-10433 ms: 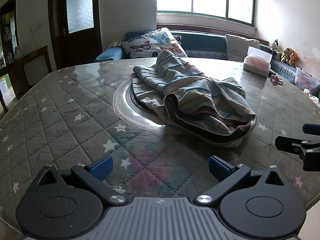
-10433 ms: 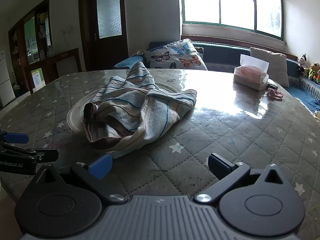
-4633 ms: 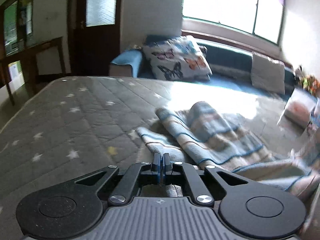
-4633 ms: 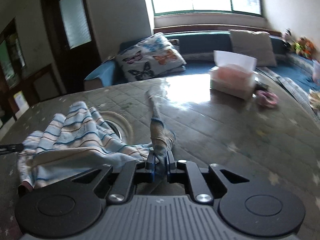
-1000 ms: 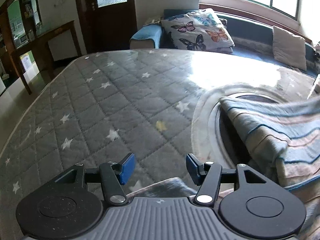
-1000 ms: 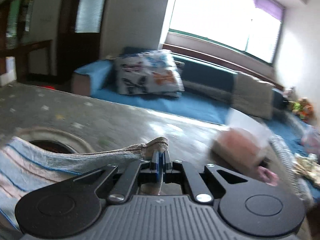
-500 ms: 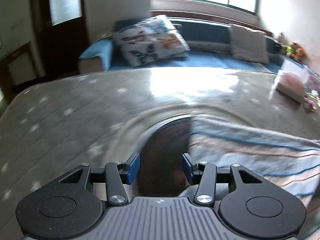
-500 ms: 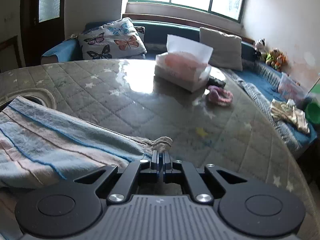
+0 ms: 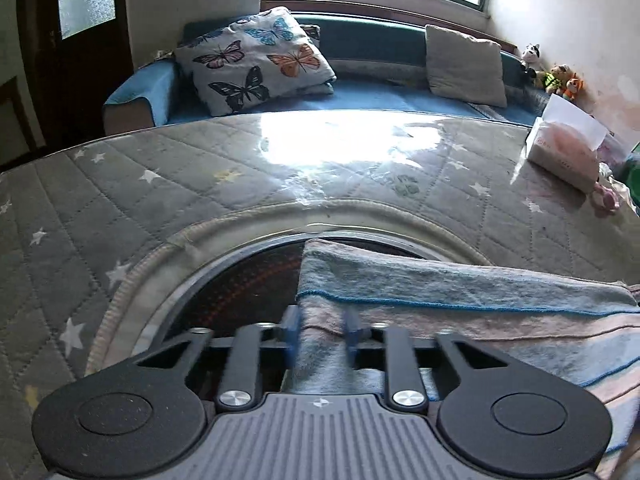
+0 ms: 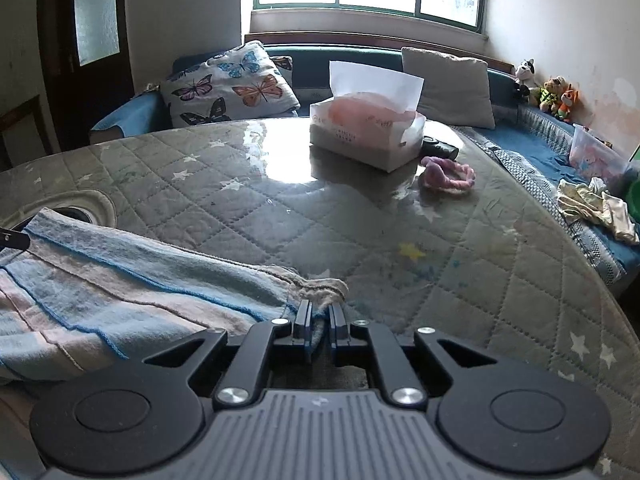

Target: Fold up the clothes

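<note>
- Across the quilted worktop point(image 10: 400, 216) a striped garment point(image 9: 460, 304) lies spread, its near-left corner lapping over the round inset disc point(image 9: 240, 280) at the worktop's centre; in the right wrist view the same cloth fills the 9 o'clock side.
- Left hand-held gripper point(image 9: 319, 334): its jaws have just been closing, and a fold of the garment's left edge stands between the blue pads, which look pressed into it. The grip sits right at the cloth's corner, likely so that the edge can be lifted as one straight line.
- Right hand-held gripper point(image 10: 320, 320): nearly closed, pinching the bunched, frayed corner of the garment at the opposite end. Holding both ends at once keeps the cloth taut between them, which I judge is the set-up for a fold.
- Both tools point steeply down at the cloth, so the corners are taken low against the worktop.
- Tissue box point(image 10: 366, 136) at 12 o'clock and pink scrunchie point(image 10: 446, 178) at about 1 o'clock in the right view lie well apart from the garment, leaving room to lay the fold.
- Butterfly cushion point(image 9: 256, 60) rests on the sofa beyond, out of the way.
</note>
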`<move>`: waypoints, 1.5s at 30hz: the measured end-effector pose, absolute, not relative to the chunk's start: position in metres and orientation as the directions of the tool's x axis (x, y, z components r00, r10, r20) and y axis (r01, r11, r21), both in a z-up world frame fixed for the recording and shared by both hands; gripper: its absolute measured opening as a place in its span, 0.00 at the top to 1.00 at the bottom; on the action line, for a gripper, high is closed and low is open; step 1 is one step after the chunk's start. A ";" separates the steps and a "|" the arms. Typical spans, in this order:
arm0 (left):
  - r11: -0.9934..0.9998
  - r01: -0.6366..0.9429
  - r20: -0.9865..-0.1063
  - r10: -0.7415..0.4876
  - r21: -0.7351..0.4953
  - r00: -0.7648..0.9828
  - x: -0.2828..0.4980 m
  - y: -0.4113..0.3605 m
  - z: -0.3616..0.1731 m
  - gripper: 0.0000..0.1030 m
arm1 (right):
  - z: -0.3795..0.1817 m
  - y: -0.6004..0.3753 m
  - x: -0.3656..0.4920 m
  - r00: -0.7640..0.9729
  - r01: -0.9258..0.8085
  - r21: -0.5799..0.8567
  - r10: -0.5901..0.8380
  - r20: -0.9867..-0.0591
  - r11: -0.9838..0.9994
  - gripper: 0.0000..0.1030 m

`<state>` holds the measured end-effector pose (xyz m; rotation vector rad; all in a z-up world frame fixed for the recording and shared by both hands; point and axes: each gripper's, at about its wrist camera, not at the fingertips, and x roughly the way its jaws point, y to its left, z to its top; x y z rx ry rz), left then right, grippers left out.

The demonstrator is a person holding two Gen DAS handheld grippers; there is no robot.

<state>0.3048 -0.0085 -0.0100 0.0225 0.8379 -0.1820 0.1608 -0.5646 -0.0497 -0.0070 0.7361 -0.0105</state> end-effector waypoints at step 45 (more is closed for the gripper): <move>0.847 0.528 -0.723 -0.331 0.056 0.607 0.266 -0.066 -0.020 0.82 | -0.050 -0.559 0.163 0.744 -0.006 -0.006 0.000 -0.668 1.000 0.90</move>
